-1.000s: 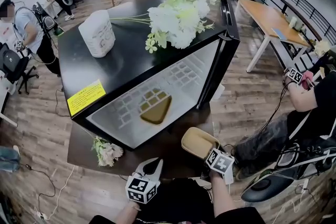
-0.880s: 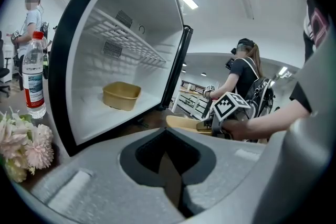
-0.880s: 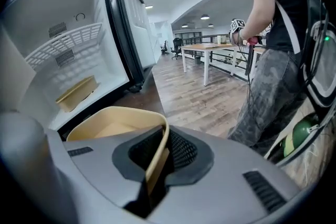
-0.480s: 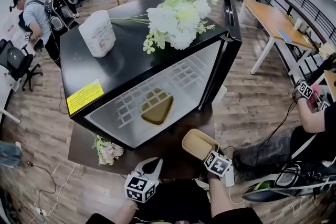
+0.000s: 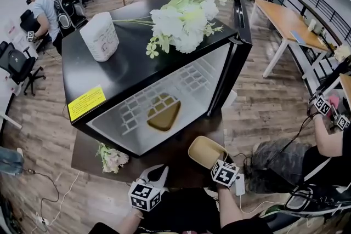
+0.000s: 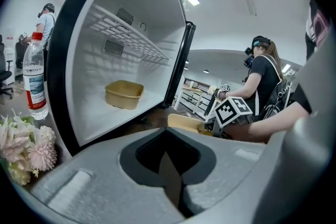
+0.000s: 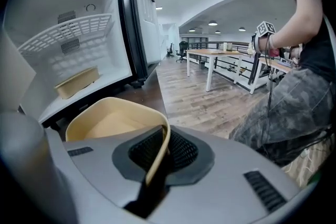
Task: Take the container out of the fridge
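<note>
The black fridge (image 5: pixel 131 71) stands with its door (image 5: pixel 239 19) swung open and its white inside showing. A tan container (image 5: pixel 163 112) rests on the fridge floor, also seen as the container (image 6: pixel 124 94) and the container (image 7: pixel 77 82) in the gripper views. A second tan container (image 5: pixel 204 150) is outside, over the dark platform in front of the fridge. My right gripper (image 5: pixel 215 161) is shut on its near rim; the right gripper (image 7: pixel 156 159) clamps the thin wall of this container (image 7: pixel 113 119). My left gripper (image 5: pixel 156 172) hovers to its left, and the left gripper (image 6: pixel 169 168) is shut on nothing.
White flowers (image 5: pixel 184 13) and a white wrapped pack (image 5: pixel 100 35) sit on the fridge top. Pink flowers (image 5: pixel 111 158) and a water bottle (image 6: pixel 35 78) stand at the platform's left. A wooden table (image 5: pixel 285 22) and a seated person (image 5: pixel 323 134) are at the right.
My right gripper and its container have edged slightly left and nearer to me. The left gripper has barely moved. People in the background have shifted.
</note>
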